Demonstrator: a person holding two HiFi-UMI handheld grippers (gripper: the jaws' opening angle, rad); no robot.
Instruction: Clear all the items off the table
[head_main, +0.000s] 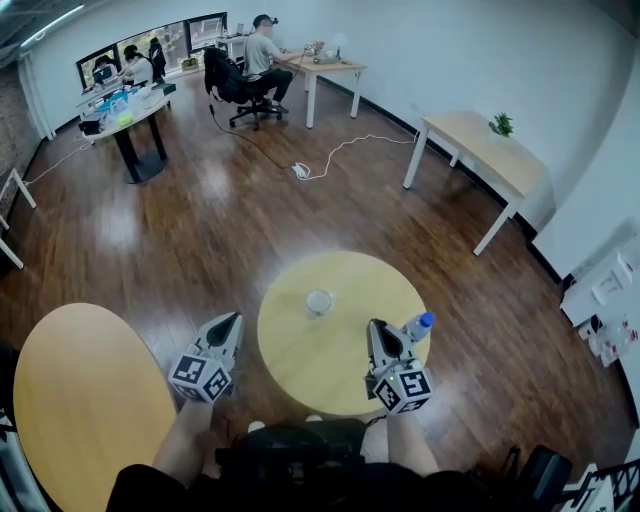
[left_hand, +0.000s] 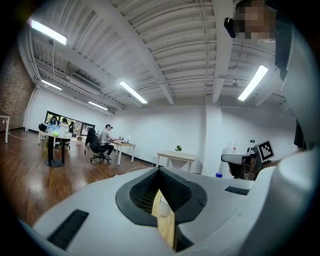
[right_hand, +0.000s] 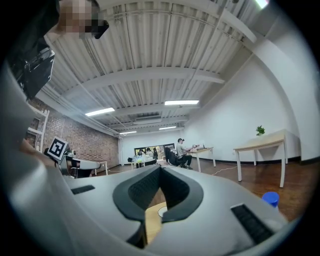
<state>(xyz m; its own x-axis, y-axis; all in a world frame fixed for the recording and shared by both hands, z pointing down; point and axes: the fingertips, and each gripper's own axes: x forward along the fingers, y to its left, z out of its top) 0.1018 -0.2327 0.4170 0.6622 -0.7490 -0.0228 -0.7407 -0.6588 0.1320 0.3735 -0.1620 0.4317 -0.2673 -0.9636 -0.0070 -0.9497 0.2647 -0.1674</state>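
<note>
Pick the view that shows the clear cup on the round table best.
Head view: the clear cup shows whole from above, standing near the middle of the round table. The left gripper view and the right gripper view each catch only a sliver of it, low in the narrow gap between that gripper's own jaws.

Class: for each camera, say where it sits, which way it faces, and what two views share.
Head view: on the person's head, steeply down at the round table; forearms, left gripper and right gripper show.
Left gripper view: on that gripper, level across the room; its shut jaws show.
Right gripper view: likewise.
Shared: all see the clear cup.
</note>
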